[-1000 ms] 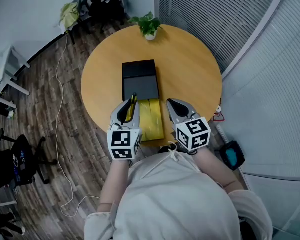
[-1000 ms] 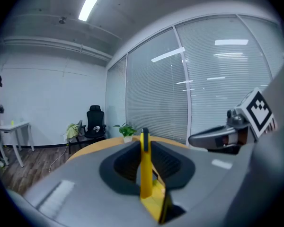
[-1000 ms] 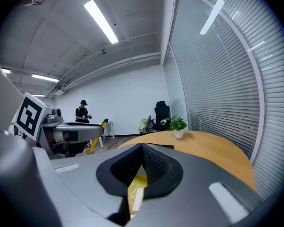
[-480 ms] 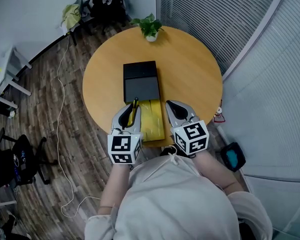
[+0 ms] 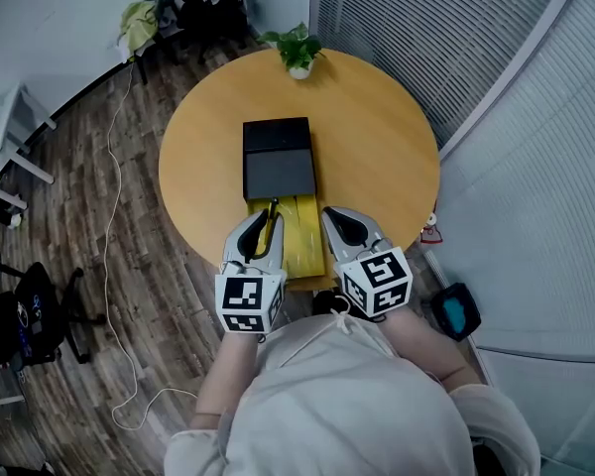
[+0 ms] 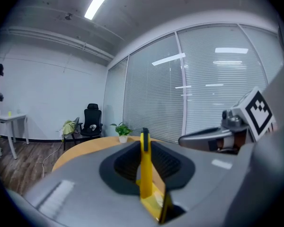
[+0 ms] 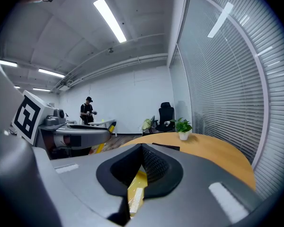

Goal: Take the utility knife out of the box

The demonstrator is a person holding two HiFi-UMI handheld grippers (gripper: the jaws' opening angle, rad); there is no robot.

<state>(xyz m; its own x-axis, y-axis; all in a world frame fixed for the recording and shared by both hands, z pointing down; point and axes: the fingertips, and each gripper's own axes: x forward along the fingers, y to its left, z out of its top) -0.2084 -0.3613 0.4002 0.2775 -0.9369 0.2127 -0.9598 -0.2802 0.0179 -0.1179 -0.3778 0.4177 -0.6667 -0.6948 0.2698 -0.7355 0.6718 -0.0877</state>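
On the far left is the wood floor [image 5: 69,196], with a thin white cable [image 5: 114,216] lying on it. Next comes the round wooden counter [image 5: 377,137]. A small green plant [image 5: 296,50] in a white pot stands at its far edge.

The left tool [image 5: 257,228] is at the near edge of the counter, a bit left of the middle. It is pinching the utility knife [image 5: 269,218]. In the left gripper view the knife stands straight up between the two jaws. It is yellow with a dark tip, and the jaws press on it from both sides. From above, the knife points away from the person, toward the box. It sits over the left edge of the yellow tray [image 5: 302,234].

The black box [image 5: 277,157] lies in the middle of the counter. The yellow tray sticks out of its near end, toward the person. The knife tip is just beside the near left corner of the black part.

The right tool [image 5: 345,224] is just beside the right edge of the yellow tray. Its jaws are pressed together at the tips. In the right gripper view a bit of yellow shows through the gap lower down, and it looks like the tray below. The tray lies between the two tools.
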